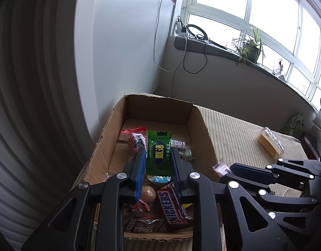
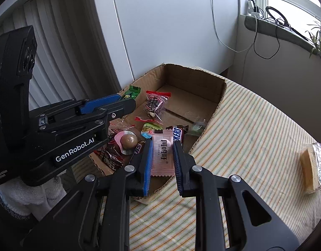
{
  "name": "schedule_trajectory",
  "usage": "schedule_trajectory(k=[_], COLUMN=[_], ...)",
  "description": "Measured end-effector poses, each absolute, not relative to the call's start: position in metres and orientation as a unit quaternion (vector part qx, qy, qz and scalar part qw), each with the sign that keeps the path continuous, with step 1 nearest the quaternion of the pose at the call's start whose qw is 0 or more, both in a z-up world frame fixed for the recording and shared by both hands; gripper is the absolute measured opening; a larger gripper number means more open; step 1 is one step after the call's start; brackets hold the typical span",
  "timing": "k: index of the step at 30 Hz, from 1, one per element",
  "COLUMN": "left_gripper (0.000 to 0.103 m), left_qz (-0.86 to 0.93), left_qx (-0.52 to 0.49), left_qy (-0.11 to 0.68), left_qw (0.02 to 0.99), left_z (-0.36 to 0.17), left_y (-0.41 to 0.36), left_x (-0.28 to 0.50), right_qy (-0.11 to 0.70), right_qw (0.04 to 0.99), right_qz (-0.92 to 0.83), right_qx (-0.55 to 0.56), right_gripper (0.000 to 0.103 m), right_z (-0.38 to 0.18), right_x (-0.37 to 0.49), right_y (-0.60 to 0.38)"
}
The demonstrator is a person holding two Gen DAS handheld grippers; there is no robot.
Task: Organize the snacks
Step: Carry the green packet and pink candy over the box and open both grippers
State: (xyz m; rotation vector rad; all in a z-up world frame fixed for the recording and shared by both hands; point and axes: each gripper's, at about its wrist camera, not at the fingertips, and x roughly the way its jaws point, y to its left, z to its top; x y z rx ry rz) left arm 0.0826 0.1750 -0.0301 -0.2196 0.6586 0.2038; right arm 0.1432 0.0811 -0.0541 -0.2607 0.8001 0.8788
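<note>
An open cardboard box (image 1: 199, 123) (image 2: 220, 87) stands on the striped tablecloth and holds several snacks. My left gripper (image 1: 158, 149) is shut on a green snack packet (image 1: 158, 156) and holds it above the box; the packet's end shows in the right wrist view (image 2: 131, 93). My right gripper (image 2: 163, 143) is shut on a pink snack packet (image 2: 162, 156) over the box's near edge. In the box lie a Snickers bar (image 1: 171, 207) (image 2: 179, 135), a round brown candy (image 1: 148, 193) (image 2: 128, 140) and a red-topped clear bag (image 2: 157, 101).
A wrapped yellow cake slice (image 2: 312, 168) (image 1: 269, 143) lies on the tablecloth (image 2: 254, 136) to the right of the box. A white wall and vertical blinds stand behind. A windowsill with cables and a plant (image 1: 249, 46) is at the back right.
</note>
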Motion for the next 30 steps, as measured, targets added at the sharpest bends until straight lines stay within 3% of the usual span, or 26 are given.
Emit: schedule_trajectory(k=[15,17,19,22,25,30], left_gripper=[0.023,0.024,0.03,0.046,0.05,0.056], left_qz=[0.118,0.12,0.121,0.127,0.128,0.129], left_qx=[-0.114,-0.116,-0.114,-0.114,-0.116,-0.119], left_qy=[0.326,0.326,0.327,0.323,0.32,0.315], left_qw=[0.931,0.93,0.93,0.931,0.932,0.933], left_z=[-0.038,-0.037,-0.037,-0.035,-0.032,-0.027], left_y=[0.198,0.199,0.198,0.198,0.199,0.198], left_x=[0.082,0.081,0.08,0.079,0.077,0.075], right_qy=[0.386,0.385,0.378,0.371,0.36,0.353], right_qw=[0.811,0.812,0.816,0.82,0.826,0.833], right_qz=[0.417,0.416,0.414,0.414,0.411,0.406], right_qx=[-0.138,-0.138,-0.137,-0.138,-0.138,-0.13], right_gripper=[0.021,0.03,0.052,0.061,0.076,0.083], right_z=[-0.067,-0.066,-0.063,-0.059,-0.053,-0.047], right_x=[0.145,0.144,0.142,0.139,0.136,0.136], right_y=[0.099,0.097,0.095,0.089,0.081,0.062])
